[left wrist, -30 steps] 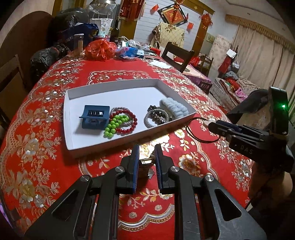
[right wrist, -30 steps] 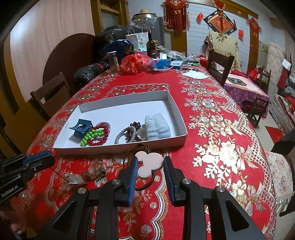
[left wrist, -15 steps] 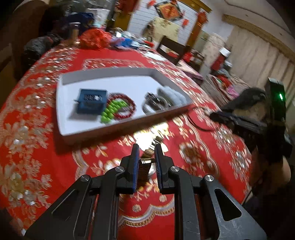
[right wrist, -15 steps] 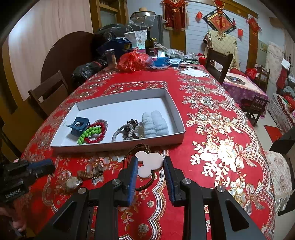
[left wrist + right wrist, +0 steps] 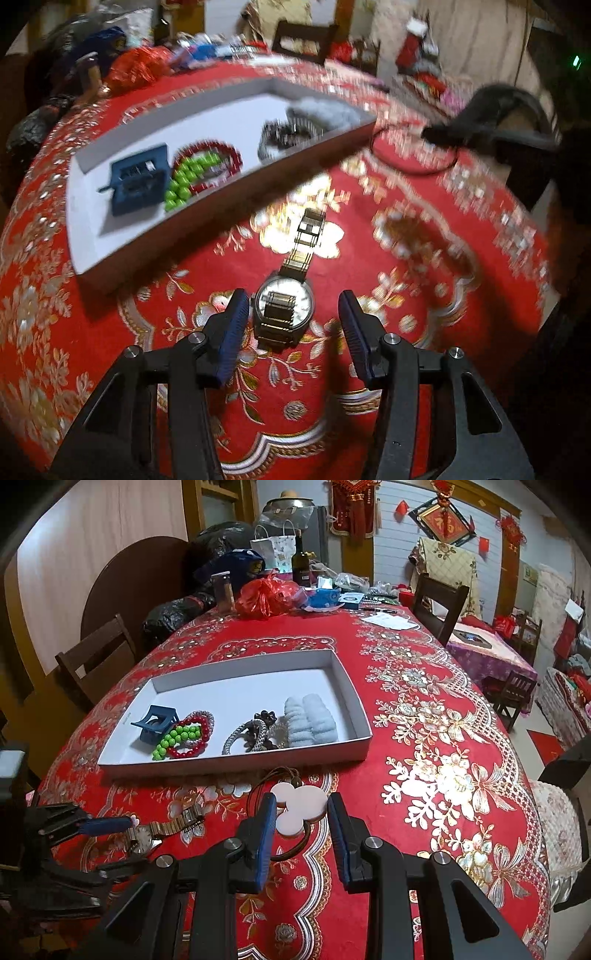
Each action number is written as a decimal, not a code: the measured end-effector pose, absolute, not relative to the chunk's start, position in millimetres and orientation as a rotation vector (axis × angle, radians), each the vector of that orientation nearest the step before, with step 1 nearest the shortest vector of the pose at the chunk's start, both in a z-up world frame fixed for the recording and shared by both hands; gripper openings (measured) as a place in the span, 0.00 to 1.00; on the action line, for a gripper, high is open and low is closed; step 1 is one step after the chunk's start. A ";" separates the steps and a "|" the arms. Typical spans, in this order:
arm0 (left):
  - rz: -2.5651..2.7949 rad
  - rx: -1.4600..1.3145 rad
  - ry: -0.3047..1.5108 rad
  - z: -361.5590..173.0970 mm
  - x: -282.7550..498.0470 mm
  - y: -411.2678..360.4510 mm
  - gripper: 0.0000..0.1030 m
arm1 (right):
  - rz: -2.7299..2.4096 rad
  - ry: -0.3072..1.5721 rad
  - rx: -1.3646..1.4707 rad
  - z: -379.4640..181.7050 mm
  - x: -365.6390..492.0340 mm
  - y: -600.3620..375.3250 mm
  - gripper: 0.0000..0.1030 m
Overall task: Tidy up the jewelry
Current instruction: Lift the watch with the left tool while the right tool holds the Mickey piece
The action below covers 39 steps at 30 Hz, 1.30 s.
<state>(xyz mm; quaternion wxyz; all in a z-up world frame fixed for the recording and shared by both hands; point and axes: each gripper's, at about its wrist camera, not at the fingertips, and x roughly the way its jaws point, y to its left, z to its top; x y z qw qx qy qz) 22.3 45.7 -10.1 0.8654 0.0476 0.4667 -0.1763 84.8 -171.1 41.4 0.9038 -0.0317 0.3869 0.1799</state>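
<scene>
Left wrist view: the left gripper (image 5: 291, 314) has its jaws apart, just been opening, with the watch (image 5: 284, 306) lying loose between them on the red tablecloth (image 5: 424, 295), just in front of the white tray (image 5: 229, 192); this view is blurred. Right wrist view: the right gripper (image 5: 301, 823) holds its jaws a little apart around the white pendant necklace (image 5: 299, 808), seemingly not pressing it, also just in front of the tray.

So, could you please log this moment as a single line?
left tool: just opened, astride watch, pads clear | right tool: around white pendant, contact unclear | tray: other jewelry inside
</scene>
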 end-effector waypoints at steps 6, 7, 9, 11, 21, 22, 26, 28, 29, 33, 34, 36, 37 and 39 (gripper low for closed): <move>-0.379 0.169 0.959 -17.0 24.0 37.8 0.40 | 0.369 0.802 -0.063 39.7 86.4 -171.7 0.26; -0.379 0.161 0.954 -16.7 24.0 38.6 0.35 | 0.369 0.802 -0.063 39.8 86.7 -171.2 0.26; -0.376 0.149 0.953 -15.4 23.7 38.5 0.35 | 0.371 0.801 -0.062 39.8 86.8 -170.4 0.26; -0.370 0.146 0.948 -14.7 22.5 37.0 0.35 | 0.372 0.801 -0.063 39.7 86.9 -170.0 0.26; -0.359 0.098 0.807 35.0 4.9 41.7 0.35 | 0.369 0.791 -0.051 41.6 86.4 -171.8 0.26; -0.361 0.095 0.801 38.7 4.4 42.0 0.35 | 0.370 0.790 -0.053 42.0 86.2 -171.6 0.26; -0.353 0.085 0.791 44.5 3.9 45.8 0.35 | 0.368 0.783 -0.051 43.4 84.8 -172.6 0.26; -0.352 0.081 0.785 46.3 3.2 46.0 0.35 | 0.366 0.779 -0.048 44.4 84.0 -173.3 0.26; -0.351 0.081 0.781 47.7 2.4 46.0 0.35 | 0.365 0.777 -0.047 44.9 83.8 -173.6 0.26; -0.349 0.074 0.755 53.9 -1.4 46.3 0.35 | 0.366 0.769 -0.053 46.5 82.7 -172.9 0.26; -0.349 0.067 0.748 55.2 -1.4 47.6 0.35 | 0.367 0.767 -0.053 46.7 82.4 -172.5 0.26; -0.352 0.057 0.745 57.4 -0.6 48.9 0.35 | 0.368 0.762 -0.054 47.6 81.5 -172.0 0.26; -0.351 0.054 0.745 58.3 -0.1 49.5 0.35 | 0.370 0.760 -0.052 48.2 81.6 -171.7 0.26; -0.350 0.047 0.747 58.9 1.1 50.4 0.35 | 0.370 0.761 -0.053 48.2 81.6 -171.4 0.26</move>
